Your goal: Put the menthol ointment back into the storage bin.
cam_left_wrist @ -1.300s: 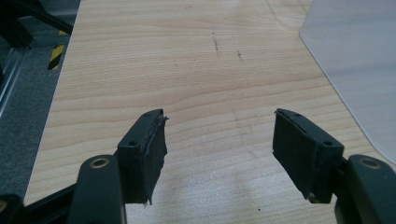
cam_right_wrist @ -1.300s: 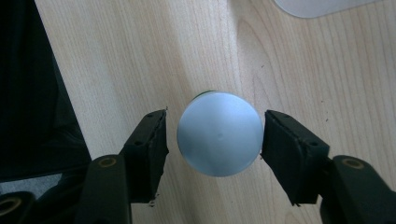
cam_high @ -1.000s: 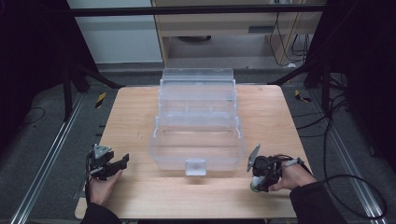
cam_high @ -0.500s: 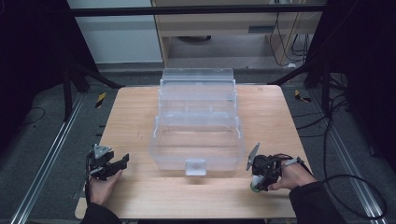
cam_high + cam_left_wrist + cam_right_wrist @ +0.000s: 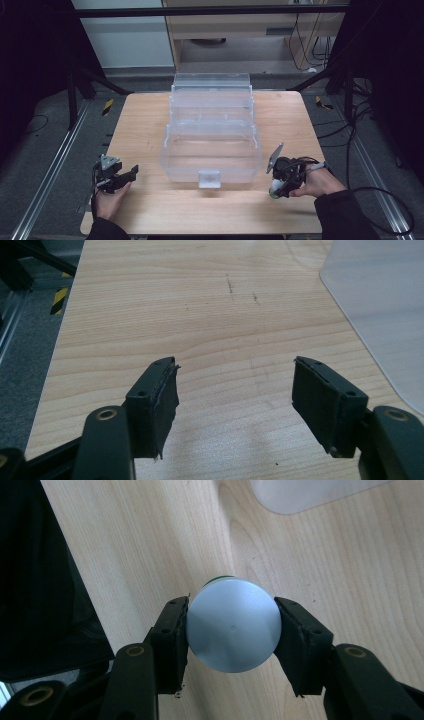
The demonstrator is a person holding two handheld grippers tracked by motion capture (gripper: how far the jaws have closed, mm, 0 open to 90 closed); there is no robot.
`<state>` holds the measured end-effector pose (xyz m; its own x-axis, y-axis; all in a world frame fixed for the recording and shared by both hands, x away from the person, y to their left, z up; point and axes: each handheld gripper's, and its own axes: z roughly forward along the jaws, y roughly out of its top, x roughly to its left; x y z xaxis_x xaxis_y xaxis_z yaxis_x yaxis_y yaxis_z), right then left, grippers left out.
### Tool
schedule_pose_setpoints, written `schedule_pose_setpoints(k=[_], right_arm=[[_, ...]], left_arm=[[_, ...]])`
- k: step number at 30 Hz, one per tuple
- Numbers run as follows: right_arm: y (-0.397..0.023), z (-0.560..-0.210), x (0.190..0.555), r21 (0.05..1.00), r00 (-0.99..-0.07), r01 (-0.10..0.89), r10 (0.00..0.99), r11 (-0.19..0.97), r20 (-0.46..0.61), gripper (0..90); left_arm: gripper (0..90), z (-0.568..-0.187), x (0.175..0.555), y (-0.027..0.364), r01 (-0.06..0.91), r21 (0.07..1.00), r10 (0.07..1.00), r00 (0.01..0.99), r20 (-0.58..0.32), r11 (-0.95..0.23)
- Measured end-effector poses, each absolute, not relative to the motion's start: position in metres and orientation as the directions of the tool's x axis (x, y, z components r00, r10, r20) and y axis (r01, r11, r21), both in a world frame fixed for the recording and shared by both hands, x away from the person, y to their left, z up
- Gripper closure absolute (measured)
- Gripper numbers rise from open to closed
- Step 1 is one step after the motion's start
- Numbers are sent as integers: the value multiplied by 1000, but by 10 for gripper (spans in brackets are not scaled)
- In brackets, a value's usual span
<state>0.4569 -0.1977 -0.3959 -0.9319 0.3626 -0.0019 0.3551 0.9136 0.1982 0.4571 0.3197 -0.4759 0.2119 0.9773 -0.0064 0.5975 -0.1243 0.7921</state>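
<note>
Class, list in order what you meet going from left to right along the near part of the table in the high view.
left gripper → clear plastic box → right gripper, shut on a can

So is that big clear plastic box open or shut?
Open: the clear tiered box has its trays stepped back and the lid upright behind. It looks empty.

Clear box [image 5: 212,145] mid-table [image 5: 140,120], between grippers
</note>
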Motion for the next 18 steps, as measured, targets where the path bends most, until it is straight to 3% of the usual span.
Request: schedule_pose_setpoints(k=[18], right_arm=[[-195, -349, 468, 234, -922, 373, 387, 898, -14, 503]], left_arm=[[344, -476, 457, 320, 600, 791, 977, 214, -9, -124]])
